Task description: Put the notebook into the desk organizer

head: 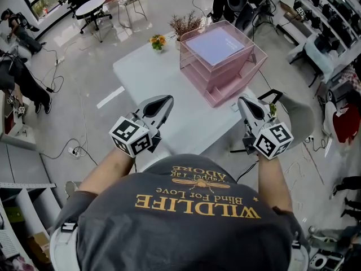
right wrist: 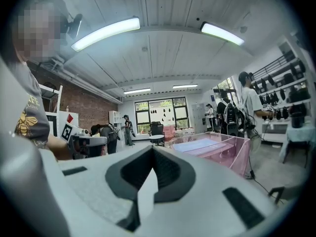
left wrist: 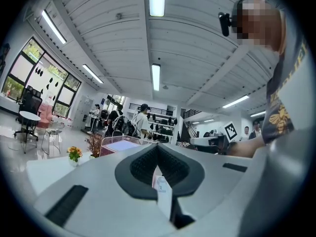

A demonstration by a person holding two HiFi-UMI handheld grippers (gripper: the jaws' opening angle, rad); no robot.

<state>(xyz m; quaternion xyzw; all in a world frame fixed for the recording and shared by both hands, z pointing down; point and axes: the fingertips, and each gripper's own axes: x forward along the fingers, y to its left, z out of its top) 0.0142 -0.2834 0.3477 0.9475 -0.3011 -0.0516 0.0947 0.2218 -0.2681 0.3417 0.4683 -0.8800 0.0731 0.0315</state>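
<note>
A lavender notebook (head: 215,45) lies flat in the top tray of the pink see-through desk organizer (head: 234,83), which stands at the far right of the white table (head: 152,78). Both grippers hover close to my body, short of the organizer. My left gripper (head: 167,100) is over the table's near edge, shut and empty. Off the table's right corner, my right gripper (head: 242,101) is also shut with nothing in it. The left gripper view shows its jaws (left wrist: 158,147) meeting, the organizer (left wrist: 116,144) far ahead. In the right gripper view the organizer (right wrist: 232,149) stands ahead to the right.
A small vase of orange flowers (head: 158,41) and a dried plant (head: 185,24) stand at the table's far edge. A grey chair (head: 299,114) sits to the right of the table. Cables lie on the floor at left. People stand by shelves in the background.
</note>
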